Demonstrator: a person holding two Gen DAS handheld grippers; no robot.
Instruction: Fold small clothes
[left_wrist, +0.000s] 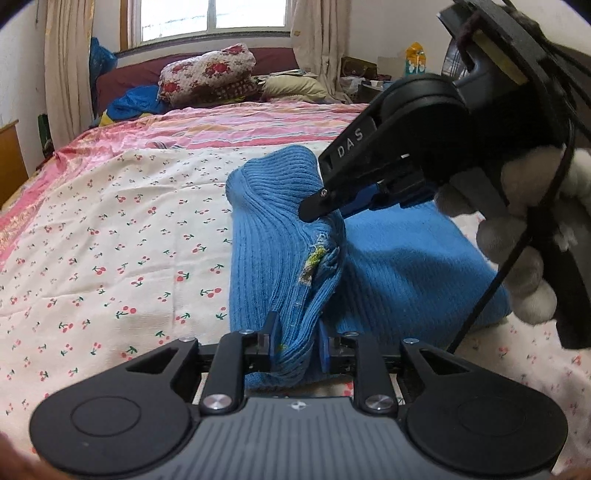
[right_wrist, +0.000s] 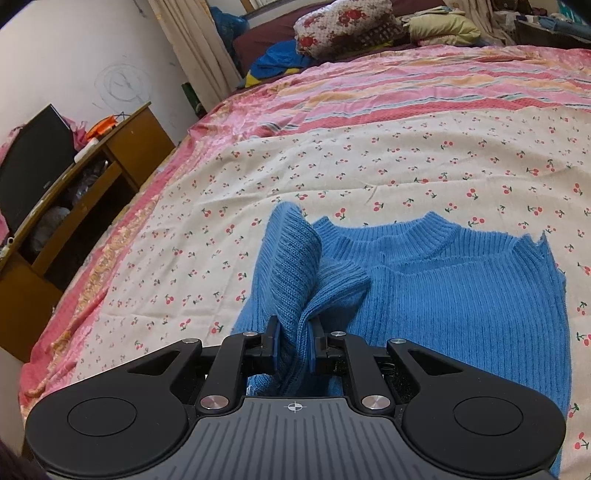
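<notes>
A small blue ribbed knit sweater (right_wrist: 461, 295) lies on the cherry-print bedsheet (right_wrist: 332, 173), collar away from me. Its left side is lifted off the bed. My left gripper (left_wrist: 297, 347) is shut on a bunched edge of the sweater (left_wrist: 273, 258) close to the camera. My right gripper (right_wrist: 294, 349) is shut on another bunch of the same edge. In the left wrist view the right gripper (left_wrist: 325, 206) comes in from the upper right, held by a gloved hand (left_wrist: 517, 236), pinching the fabric higher up.
The bed has a pink striped cover (right_wrist: 406, 92) beyond the sheet, with floral pillows (left_wrist: 207, 74) and bedding piled at the headboard. A wooden cabinet (right_wrist: 74, 206) stands left of the bed. A window (left_wrist: 210, 18) and curtains are at the back.
</notes>
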